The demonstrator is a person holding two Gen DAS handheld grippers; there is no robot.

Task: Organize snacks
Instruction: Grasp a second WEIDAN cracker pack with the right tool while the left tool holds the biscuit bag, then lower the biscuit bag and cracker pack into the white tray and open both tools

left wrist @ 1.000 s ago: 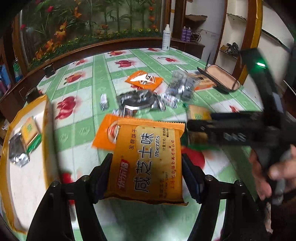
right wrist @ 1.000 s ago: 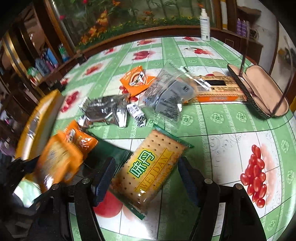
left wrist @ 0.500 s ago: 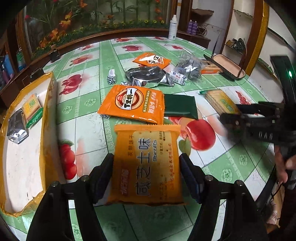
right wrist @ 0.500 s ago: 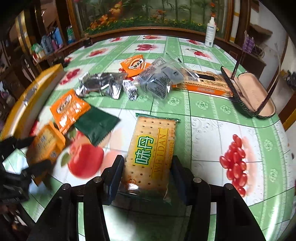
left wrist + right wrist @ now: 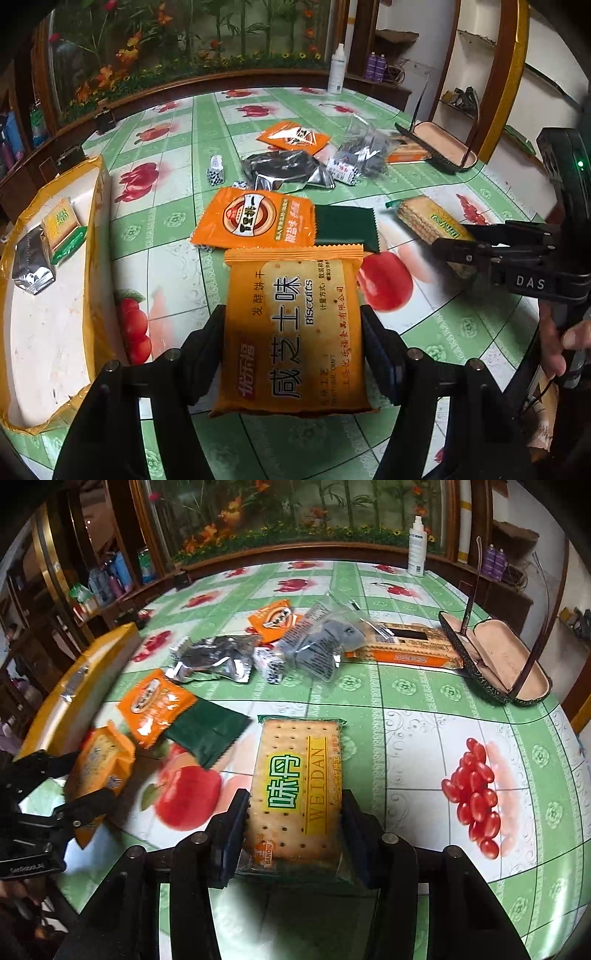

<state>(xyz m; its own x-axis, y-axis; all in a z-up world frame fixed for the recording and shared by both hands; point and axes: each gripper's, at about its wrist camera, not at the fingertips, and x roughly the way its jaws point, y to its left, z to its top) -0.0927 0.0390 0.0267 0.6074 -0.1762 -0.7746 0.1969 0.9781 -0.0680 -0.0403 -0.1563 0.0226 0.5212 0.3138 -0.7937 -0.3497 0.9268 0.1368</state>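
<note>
My left gripper [image 5: 293,325] is shut on an orange biscuit pack [image 5: 291,332] and holds it above the table. My right gripper [image 5: 293,812] is shut on a green-edged Weidan cracker pack [image 5: 295,790], also lifted; it shows at the right in the left wrist view [image 5: 428,221]. An orange snack pouch [image 5: 255,218] and a dark green packet [image 5: 345,227] lie on the flowered tablecloth [image 5: 166,221]. The yellow box [image 5: 55,332] at the left holds a cracker pack [image 5: 62,221] and a silver packet [image 5: 31,264].
Farther back lie a silver foil bag [image 5: 284,170], another orange pouch [image 5: 293,138], a clear bag [image 5: 321,642], small candies [image 5: 216,173] and an orange cracker box [image 5: 406,651]. An open glasses case [image 5: 495,664] sits at the right. A white bottle [image 5: 417,546] stands at the far edge.
Both grippers have lifted and pulled back from the pile with their packs. The right gripper closed tighter on the Weidan pack and straightened it.
</note>
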